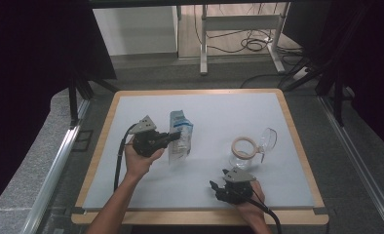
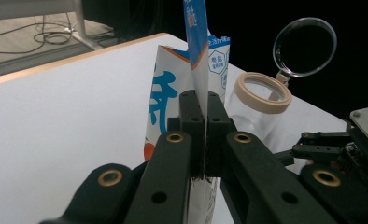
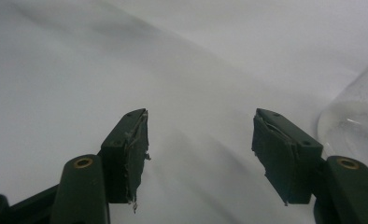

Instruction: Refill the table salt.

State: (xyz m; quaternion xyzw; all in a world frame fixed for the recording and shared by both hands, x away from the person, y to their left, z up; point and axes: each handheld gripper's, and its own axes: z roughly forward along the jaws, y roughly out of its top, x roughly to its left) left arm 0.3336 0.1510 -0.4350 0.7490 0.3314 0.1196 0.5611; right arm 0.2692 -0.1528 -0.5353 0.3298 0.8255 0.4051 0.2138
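A white pouch with blue print (image 1: 180,137) stands on the white table top (image 1: 214,109), left of centre. My left gripper (image 1: 173,137) is shut on the pouch's flat top seam (image 2: 197,42), which rises between the jaws of my left gripper (image 2: 200,100). A clear glass jar (image 1: 242,155) with a beige rim ring (image 2: 262,92) and its hinged round lid (image 2: 305,45) swung open stands to the right. My right gripper (image 1: 218,181) hovers near the table's front edge, just before the jar. In its own view my right gripper (image 3: 201,130) is open and empty, with the jar wall (image 3: 355,116) at right.
The wooden table edge (image 1: 195,217) runs close under my right hand. Bare white surface lies at the back and left of the table. Beyond the table stand a desk frame (image 1: 239,29) and loose floor cables (image 1: 253,45).
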